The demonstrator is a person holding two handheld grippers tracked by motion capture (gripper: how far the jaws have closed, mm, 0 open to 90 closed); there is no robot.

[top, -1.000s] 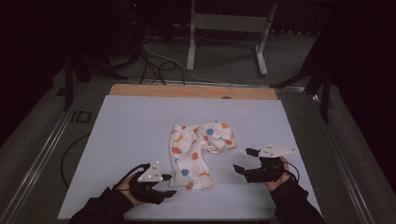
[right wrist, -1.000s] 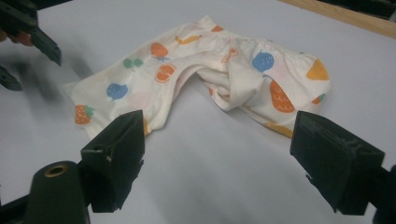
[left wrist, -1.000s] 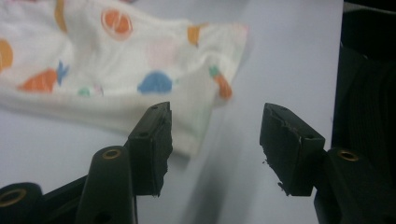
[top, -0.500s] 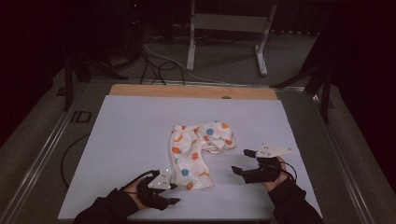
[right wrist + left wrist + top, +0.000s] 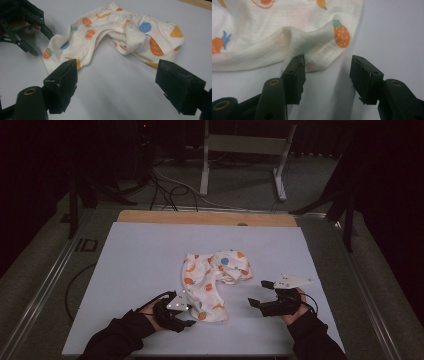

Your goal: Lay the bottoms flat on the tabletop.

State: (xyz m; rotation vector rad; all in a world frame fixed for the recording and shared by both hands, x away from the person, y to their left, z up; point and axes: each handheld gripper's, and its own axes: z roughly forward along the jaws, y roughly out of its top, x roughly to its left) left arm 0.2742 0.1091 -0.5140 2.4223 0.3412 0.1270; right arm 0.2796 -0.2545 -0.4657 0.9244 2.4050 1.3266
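A small white garment (image 5: pixel 212 280) printed with orange and blue fruit lies crumpled in the middle of the white table. My left gripper (image 5: pixel 189 315) sits low at its near left corner. In the left gripper view its jaws (image 5: pixel 327 72) stand open and have just been opening; the strawberry-printed hem (image 5: pixel 322 50) lies right at the tips, not pinched. My right gripper (image 5: pixel 256 293) rests to the garment's right, open wide and empty (image 5: pixel 117 82), with the garment (image 5: pixel 117 32) ahead of it. The left gripper (image 5: pixel 42 45) also appears there, at the garment's far corner.
A white sheet (image 5: pixel 150 255) covers the table, with a wooden strip (image 5: pixel 200 217) along the far edge. Beyond it stand a metal frame (image 5: pixel 240 145) and floor cables (image 5: pixel 170 190). Bare sheet surrounds the garment on all sides.
My left hand has slid right and a little lower, up to the garment's near corner. The right hand and the garment have kept still.
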